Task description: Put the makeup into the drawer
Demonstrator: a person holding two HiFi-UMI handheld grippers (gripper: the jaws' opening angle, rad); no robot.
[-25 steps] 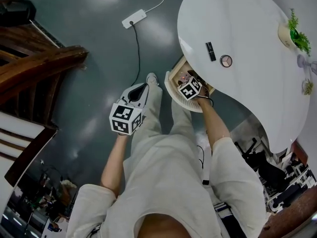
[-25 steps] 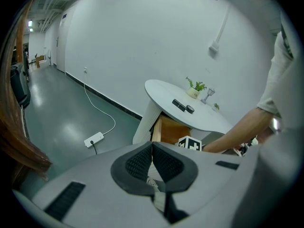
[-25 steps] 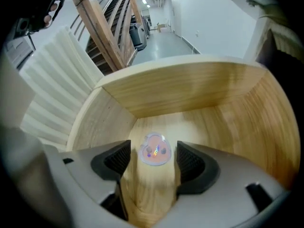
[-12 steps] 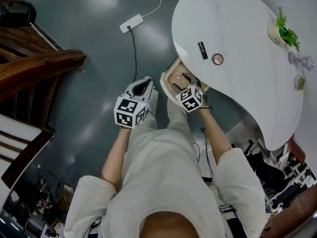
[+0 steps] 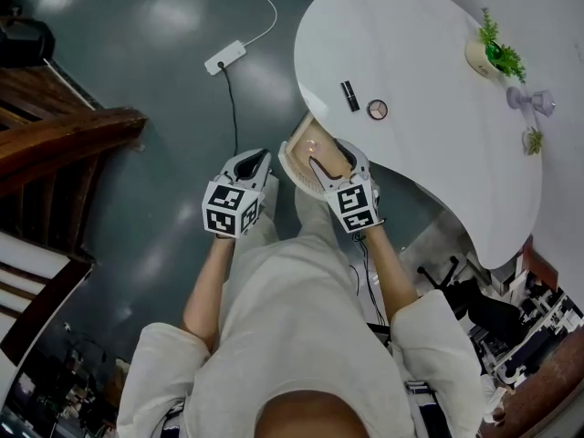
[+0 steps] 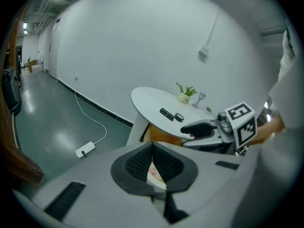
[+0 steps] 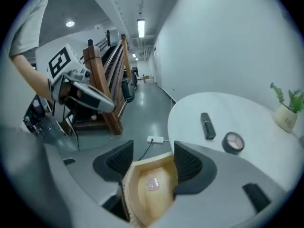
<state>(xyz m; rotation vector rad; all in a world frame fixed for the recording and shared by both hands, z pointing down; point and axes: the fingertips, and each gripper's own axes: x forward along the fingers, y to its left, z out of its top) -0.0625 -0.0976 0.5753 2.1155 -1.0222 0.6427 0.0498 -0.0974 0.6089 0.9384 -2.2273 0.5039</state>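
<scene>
An open wooden drawer [image 5: 294, 161] juts out under the white table [image 5: 429, 153]. A small pink round makeup item [image 5: 313, 144] [image 7: 152, 184] lies inside it. On the tabletop rest a black tube [image 5: 349, 95] [image 7: 206, 126] and a round compact [image 5: 377, 109] [image 7: 232, 142]. My right gripper [image 5: 330, 159] [image 7: 153, 158] hovers above the drawer, jaws open, nothing between them. My left gripper [image 5: 255, 160] [image 6: 153, 146] hangs over the floor left of the drawer, pads together and empty.
A power strip [image 5: 224, 57] with its cable lies on the grey floor. Dark wooden stairs [image 5: 64, 135] stand at the left. A potted plant [image 5: 493, 55] and a small glass ornament [image 5: 532, 101] sit at the table's far side. Chair bases [image 5: 474, 308] crowd the lower right.
My right gripper has risen out of the drawer, leaving the pink item inside. The left gripper has shifted only slightly toward the drawer.
</scene>
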